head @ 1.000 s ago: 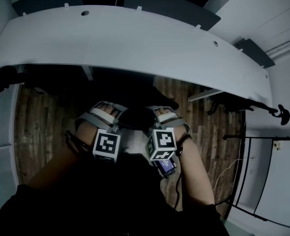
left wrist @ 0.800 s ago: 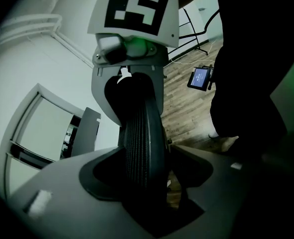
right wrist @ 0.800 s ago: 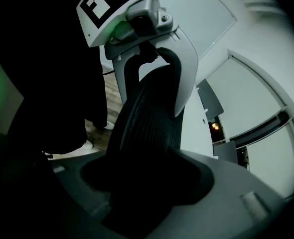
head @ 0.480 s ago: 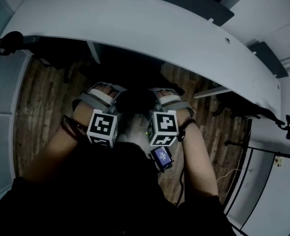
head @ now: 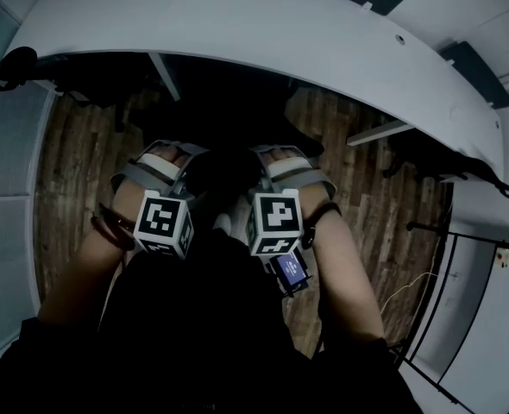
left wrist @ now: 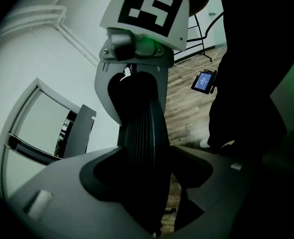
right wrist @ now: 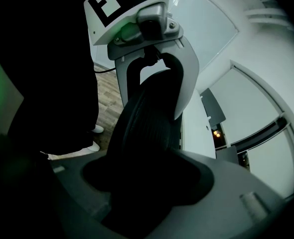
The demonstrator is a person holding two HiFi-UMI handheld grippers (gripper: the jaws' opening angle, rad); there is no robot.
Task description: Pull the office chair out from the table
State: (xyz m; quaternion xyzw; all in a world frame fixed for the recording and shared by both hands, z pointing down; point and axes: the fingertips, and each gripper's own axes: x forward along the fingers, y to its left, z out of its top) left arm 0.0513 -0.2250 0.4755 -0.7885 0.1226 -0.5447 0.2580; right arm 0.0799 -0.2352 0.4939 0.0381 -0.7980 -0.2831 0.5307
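Chair (head: 224, 179) farther out from worktop (head: 263, 33) than before, left tongs (head: 168, 162) and right tongs (head: 285, 164) both clamped on it

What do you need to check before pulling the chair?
1. Left gripper shut on chair back: ok.
2. Right gripper shut on it too: ok.
3. Both hold the top edge side by side: ok.
4. Chair back clear of the table edge: ok.
5. Room to step back behind the person: cannot tell, out of view.
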